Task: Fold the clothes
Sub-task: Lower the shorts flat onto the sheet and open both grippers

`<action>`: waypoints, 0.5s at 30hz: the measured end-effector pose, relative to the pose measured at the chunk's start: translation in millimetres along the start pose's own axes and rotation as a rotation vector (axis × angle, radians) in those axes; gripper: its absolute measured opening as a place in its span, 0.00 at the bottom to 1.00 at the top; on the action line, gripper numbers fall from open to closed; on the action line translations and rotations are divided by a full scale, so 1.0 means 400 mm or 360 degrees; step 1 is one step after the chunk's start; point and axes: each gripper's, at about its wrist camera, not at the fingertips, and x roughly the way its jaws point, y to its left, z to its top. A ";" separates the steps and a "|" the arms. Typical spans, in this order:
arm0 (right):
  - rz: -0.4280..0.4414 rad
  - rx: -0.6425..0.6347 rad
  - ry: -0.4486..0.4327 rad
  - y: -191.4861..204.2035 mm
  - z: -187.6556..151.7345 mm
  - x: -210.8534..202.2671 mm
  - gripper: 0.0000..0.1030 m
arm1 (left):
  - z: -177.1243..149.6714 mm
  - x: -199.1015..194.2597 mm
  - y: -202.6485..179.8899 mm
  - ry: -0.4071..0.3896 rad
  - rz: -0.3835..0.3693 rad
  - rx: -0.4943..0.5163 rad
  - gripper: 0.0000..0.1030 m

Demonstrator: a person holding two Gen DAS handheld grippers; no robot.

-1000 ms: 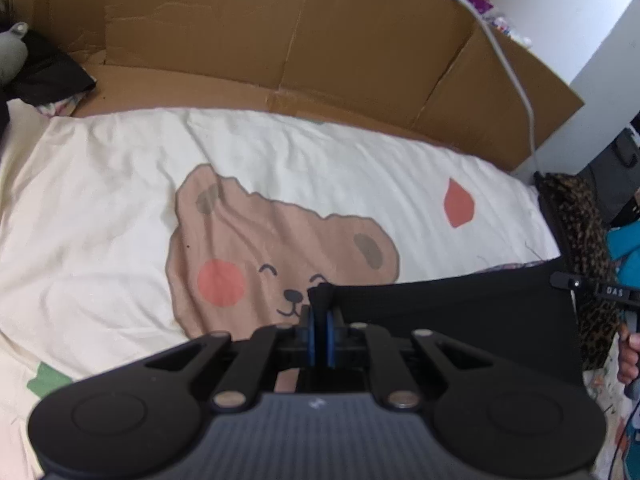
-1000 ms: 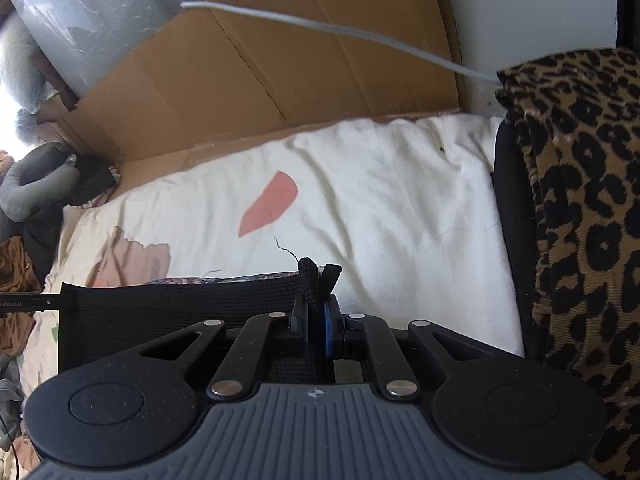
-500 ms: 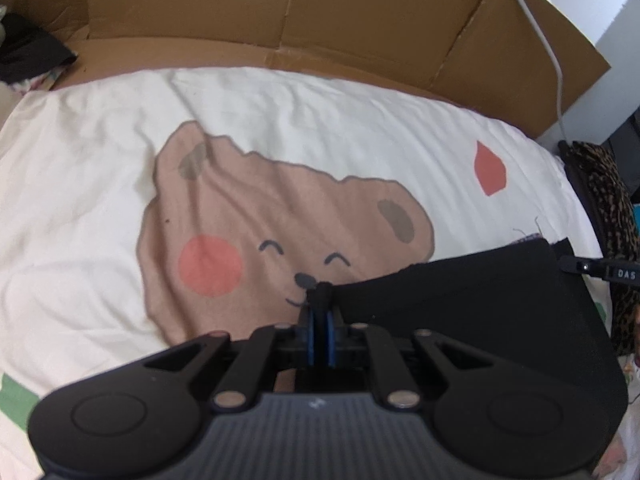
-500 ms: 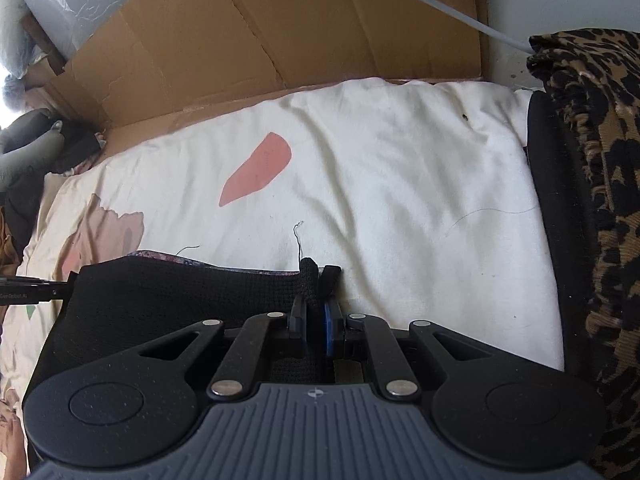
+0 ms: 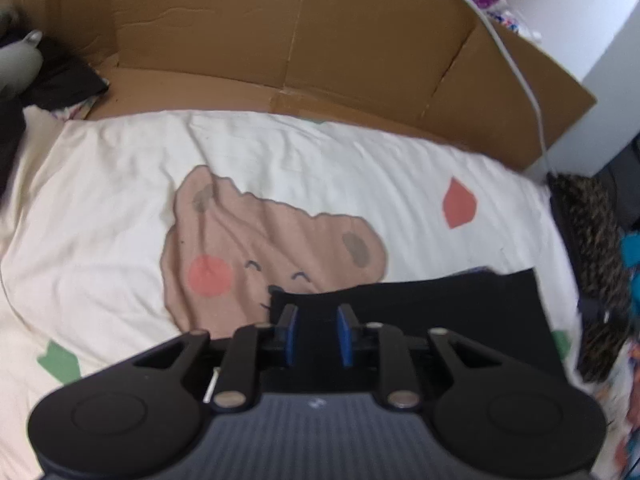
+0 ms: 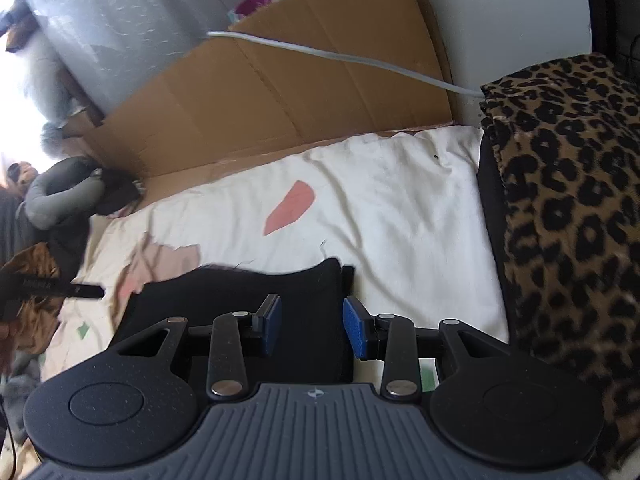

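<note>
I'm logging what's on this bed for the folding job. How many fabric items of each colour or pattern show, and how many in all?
Black garment: 1
Leopard-print fabric: 1
Cream bear-print bedsheet: 1
Dark clothing in the far corner: 1 heap, pieces not separable
Total: 4

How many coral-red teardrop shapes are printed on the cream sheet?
1 in view: the coral teardrop lies right of the bear print, beyond the black garment. Others may be hidden under the garment.
</note>
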 end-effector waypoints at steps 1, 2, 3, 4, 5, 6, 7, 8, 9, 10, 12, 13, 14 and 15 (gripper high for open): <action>0.0005 -0.0013 -0.0002 0.005 -0.008 -0.019 0.40 | 0.001 -0.009 -0.010 0.0004 -0.0014 -0.0015 0.21; 0.0013 -0.0018 -0.0004 0.009 -0.016 -0.035 0.40 | -0.001 -0.017 -0.028 0.0013 -0.0026 0.0000 0.21; 0.0022 -0.0019 -0.0006 0.012 -0.023 -0.051 0.40 | -0.003 -0.024 -0.045 0.0029 -0.0028 0.0021 0.21; 0.0029 -0.0017 -0.0006 0.017 -0.031 -0.066 0.40 | -0.006 -0.030 -0.063 0.0045 -0.0029 0.0041 0.22; 0.0039 -0.0024 -0.0005 0.021 -0.040 -0.079 0.40 | -0.008 -0.035 -0.080 0.0052 -0.0027 0.0056 0.22; 0.0049 -0.0033 -0.0005 0.026 -0.048 -0.092 0.40 | -0.011 -0.039 -0.096 0.0059 -0.0024 0.0069 0.22; 0.0061 -0.0047 -0.0008 0.030 -0.057 -0.107 0.40 | -0.014 -0.044 -0.112 0.0061 -0.0019 0.0075 0.22; 0.0074 -0.0061 -0.0012 0.035 -0.066 -0.122 0.40 | -0.017 -0.047 -0.126 0.0060 -0.0011 0.0074 0.23; 0.0085 -0.0063 -0.0015 0.037 -0.074 -0.135 0.40 | -0.020 -0.051 -0.140 0.0059 -0.0003 0.0075 0.23; 0.0094 -0.0059 -0.0019 0.037 -0.082 -0.145 0.40 | -0.023 -0.054 -0.153 0.0057 0.0002 0.0079 0.24; 0.0111 -0.0060 -0.0020 0.038 -0.100 -0.159 0.40 | -0.033 -0.056 -0.180 0.0054 0.0014 0.0105 0.25; 0.0119 -0.0068 -0.0018 0.039 -0.111 -0.164 0.40 | -0.038 -0.056 -0.193 0.0054 0.0020 0.0119 0.27; 0.0117 -0.0083 -0.0011 0.043 -0.121 -0.167 0.40 | -0.046 -0.054 -0.205 0.0058 0.0023 0.0134 0.28; 0.0112 -0.0102 -0.0005 0.051 -0.135 -0.169 0.40 | -0.054 -0.051 -0.217 0.0062 0.0026 0.0146 0.28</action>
